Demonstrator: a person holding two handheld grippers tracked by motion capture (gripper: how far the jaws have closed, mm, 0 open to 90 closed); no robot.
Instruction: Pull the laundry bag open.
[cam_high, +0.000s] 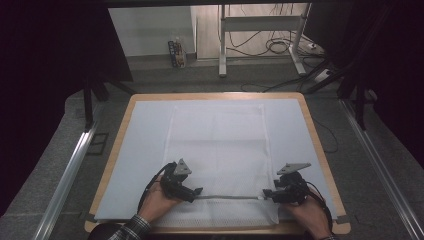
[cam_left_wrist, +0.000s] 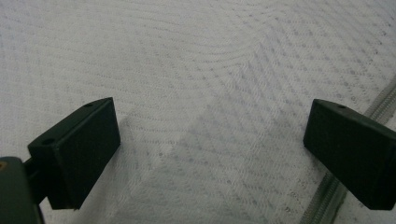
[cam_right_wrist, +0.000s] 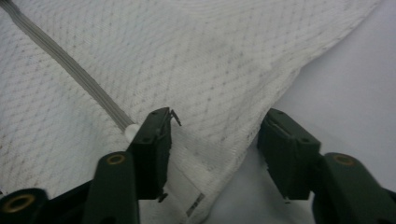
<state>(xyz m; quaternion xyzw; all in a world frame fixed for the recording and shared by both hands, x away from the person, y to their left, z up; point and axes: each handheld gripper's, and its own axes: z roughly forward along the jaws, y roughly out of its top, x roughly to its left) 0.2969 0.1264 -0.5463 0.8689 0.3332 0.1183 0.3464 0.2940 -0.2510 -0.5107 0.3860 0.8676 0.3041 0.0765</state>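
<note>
Low in the frame, left gripper (cam_high: 199, 191) and right gripper (cam_high: 266, 192) hover over the mesh bag (cam_high: 217, 145); both jaws apart, flanking its zipper (cam_high: 230, 197).

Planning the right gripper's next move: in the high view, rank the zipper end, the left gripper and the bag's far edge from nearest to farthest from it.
From the right gripper:
1. Zipper end, right beside its jaws, at the bag's near right.
2. Left gripper, across the grey zipper, at the near left.
3. Far edge of the white mesh bag, near the table's far side.

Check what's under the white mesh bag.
The white mesh bag lies flat on a pale blue sheet covering the wooden table. Whatever is directly beneath the bag, or inside it, is hidden.
</note>
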